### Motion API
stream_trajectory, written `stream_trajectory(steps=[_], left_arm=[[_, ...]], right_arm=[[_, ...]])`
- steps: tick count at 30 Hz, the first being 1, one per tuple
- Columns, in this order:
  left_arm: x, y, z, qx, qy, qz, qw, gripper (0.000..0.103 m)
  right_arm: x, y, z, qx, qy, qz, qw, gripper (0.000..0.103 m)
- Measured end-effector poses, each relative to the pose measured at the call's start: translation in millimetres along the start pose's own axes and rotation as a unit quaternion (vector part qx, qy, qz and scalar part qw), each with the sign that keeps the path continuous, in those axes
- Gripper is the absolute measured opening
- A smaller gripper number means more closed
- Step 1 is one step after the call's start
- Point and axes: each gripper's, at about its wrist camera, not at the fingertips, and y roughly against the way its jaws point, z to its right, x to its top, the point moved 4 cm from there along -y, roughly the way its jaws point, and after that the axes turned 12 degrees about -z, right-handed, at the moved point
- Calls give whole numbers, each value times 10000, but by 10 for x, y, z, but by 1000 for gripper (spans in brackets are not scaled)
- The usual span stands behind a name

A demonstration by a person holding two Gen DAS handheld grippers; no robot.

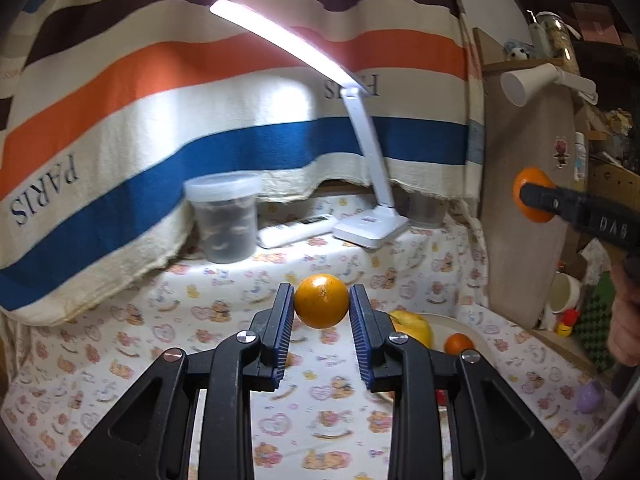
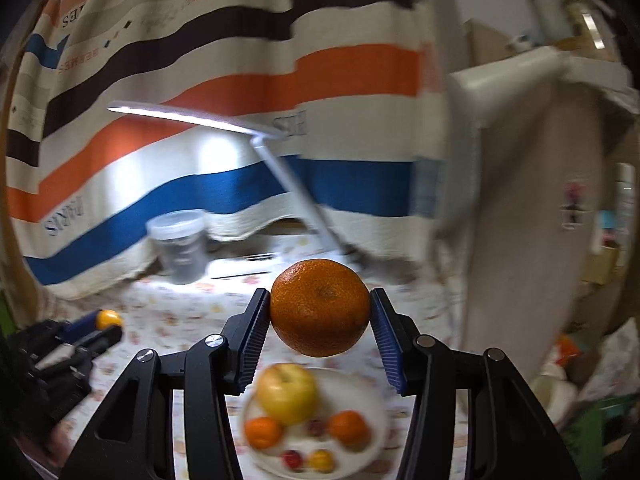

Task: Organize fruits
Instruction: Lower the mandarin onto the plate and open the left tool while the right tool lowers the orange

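The white plate [image 2: 372,412] holds one apple [image 2: 286,394], two tangerines [image 2: 262,432] and three small fruits. The left gripper [image 1: 322,308] clamps a small yellow-orange fruit [image 1: 321,300]. The right gripper [image 2: 320,312] clamps a tangerine [image 2: 320,307].

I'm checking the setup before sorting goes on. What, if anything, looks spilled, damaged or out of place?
Nothing stands out. Each gripper holds one intact fruit, and the apple and the small fruits sit inside the white plate; no spill shows.

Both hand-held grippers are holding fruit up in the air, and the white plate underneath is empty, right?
Not quite. The left hand-held gripper holds a small yellow-orange fruit and the right hand-held gripper holds a mandarin, but the white plate is not empty: the right wrist view shows an apple and smaller fruits on it.
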Motion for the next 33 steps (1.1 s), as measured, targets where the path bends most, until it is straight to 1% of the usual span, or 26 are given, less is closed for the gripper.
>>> stream_trajectory(steps=[3, 6, 12, 15, 18, 21, 24, 27, 30, 33], left_arm=[[-10, -17, 107, -52, -26, -4, 10000, 27], [-4, -62, 212, -84, -44, -29, 10000, 27], [-51, -195, 425, -101, -188, -131, 9997, 27], [-95, -271, 519, -204, -218, -217, 9993, 27], [-134, -396, 606, -244, -239, -398, 9986, 27], [-172, -529, 651, -268, -174, -552, 9980, 27], [-217, -643, 680, -382, -54, -686, 9969, 27], [-256, -744, 734, -369, -55, -759, 9964, 27], [-322, -857, 821, -312, -183, -866, 9956, 27], [-395, -983, 903, -369, -269, -1021, 9937, 27]], right_arm=[[-147, -38, 125, -92, -82, 31, 9999, 52], [-315, -136, 164, -3, -120, -47, 9999, 52], [-642, -327, 239, 10, -256, -12, 9997, 52], [-754, -417, 333, 65, -382, -56, 9992, 52], [-788, -510, 439, 49, -501, -223, 9985, 52], [-797, -554, 545, -96, -636, -277, 9975, 52], [-813, -569, 629, -3, -810, -375, 9960, 52], [-839, -595, 620, 39, -835, -497, 9953, 52], [-863, -604, 542, 64, -740, -573, 9956, 52], [-885, -613, 464, 62, -618, -606, 9962, 52]])
